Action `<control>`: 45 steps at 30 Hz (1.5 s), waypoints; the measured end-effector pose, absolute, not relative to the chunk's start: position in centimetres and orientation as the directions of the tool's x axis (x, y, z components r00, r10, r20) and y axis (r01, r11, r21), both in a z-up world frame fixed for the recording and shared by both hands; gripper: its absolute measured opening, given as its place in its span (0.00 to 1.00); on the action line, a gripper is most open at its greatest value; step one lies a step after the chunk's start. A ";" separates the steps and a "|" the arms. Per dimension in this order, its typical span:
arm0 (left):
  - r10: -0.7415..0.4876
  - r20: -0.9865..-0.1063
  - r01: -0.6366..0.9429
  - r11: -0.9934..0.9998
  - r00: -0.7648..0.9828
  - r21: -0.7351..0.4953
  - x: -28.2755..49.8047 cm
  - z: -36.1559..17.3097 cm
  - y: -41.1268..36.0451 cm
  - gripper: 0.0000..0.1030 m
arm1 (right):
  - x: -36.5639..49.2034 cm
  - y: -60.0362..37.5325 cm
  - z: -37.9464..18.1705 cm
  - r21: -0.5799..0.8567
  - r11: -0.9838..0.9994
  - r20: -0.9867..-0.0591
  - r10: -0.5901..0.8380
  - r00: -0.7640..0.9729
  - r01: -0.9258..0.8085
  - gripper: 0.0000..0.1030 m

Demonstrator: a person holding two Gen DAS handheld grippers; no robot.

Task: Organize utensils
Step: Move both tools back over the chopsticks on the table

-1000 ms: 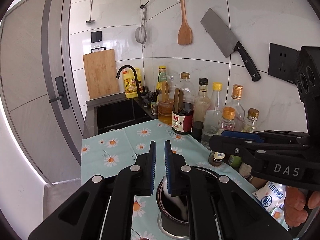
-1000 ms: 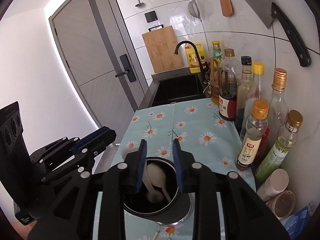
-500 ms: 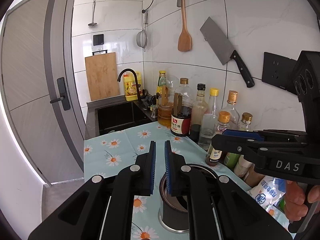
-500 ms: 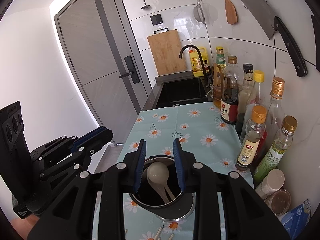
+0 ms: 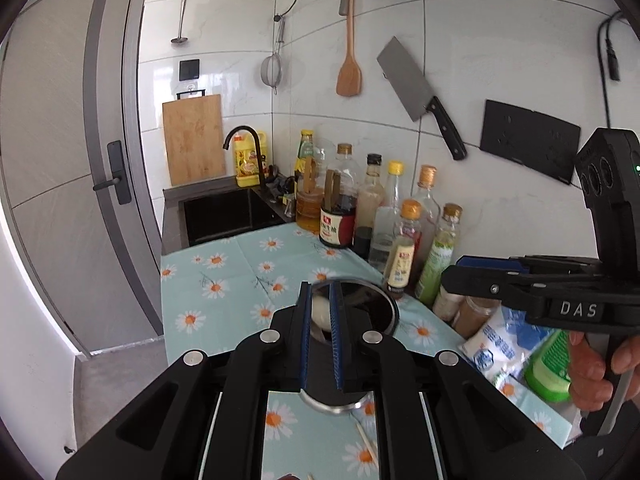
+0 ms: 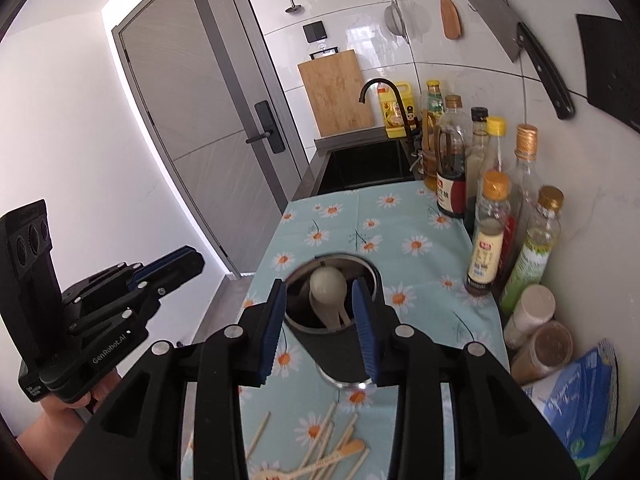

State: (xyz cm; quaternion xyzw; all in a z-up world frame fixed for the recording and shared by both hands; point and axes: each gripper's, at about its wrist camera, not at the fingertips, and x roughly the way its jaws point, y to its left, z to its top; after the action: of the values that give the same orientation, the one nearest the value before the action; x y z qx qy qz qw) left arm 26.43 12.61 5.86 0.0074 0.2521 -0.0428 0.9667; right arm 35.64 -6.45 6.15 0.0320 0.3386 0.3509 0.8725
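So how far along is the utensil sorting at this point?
Partly done. White spoons already stand in the dark holder. Nothing is in hand: the right gripper, whose jaws have just been opening, is empty, and the left gripper is shut on nothing. Left: chopsticks and a wooden spoon lie loose on the daisy cloth.

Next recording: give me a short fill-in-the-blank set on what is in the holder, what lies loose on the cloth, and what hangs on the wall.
1. The white spoons stand inside the dark round ____.
2. Loose chopsticks lie on the cloth printed with ____.
3. The cleaver hangs on the wall beside a wooden ____.
4. The right gripper holds ____ between its pads.

Missing words: holder; daisies; spatula; nothing
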 end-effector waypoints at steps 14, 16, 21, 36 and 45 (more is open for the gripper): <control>-0.147 -0.692 0.195 0.981 0.707 -0.009 17.8 -1.9 10.6 0.33 | 29.7 -10.6 -2.0 0.310 0.771 -0.718 0.573 0.395 -0.556 0.37; -0.159 -0.716 0.222 0.975 0.679 -0.006 17.0 -2.7 10.1 0.33 | 29.3 -10.7 -3.0 0.321 0.769 -0.733 0.571 0.369 -0.552 0.37; -0.184 -0.788 0.302 0.953 0.587 0.002 15.4 -4.8 8.9 0.33 | 28.2 -11.0 -4.8 0.343 0.762 -0.755 0.572 0.322 -0.549 0.37; -0.196 -0.940 0.448 0.892 0.279 -0.053 14.7 -11.5 7.5 0.31 | 27.0 -11.9 -9.2 0.480 0.758 -0.791 0.592 0.156 -0.442 0.37; -0.155 -0.973 0.527 0.849 0.173 -0.042 16.3 -13.6 6.9 0.24 | 27.6 -12.1 -10.2 0.512 0.777 -0.818 0.572 0.070 -0.367 0.37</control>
State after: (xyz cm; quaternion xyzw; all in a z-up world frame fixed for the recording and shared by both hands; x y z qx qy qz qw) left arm 16.35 6.88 -13.65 0.1542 0.6015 -0.2273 0.7502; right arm 27.60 -12.13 -10.18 0.0854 0.6006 0.3228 0.7265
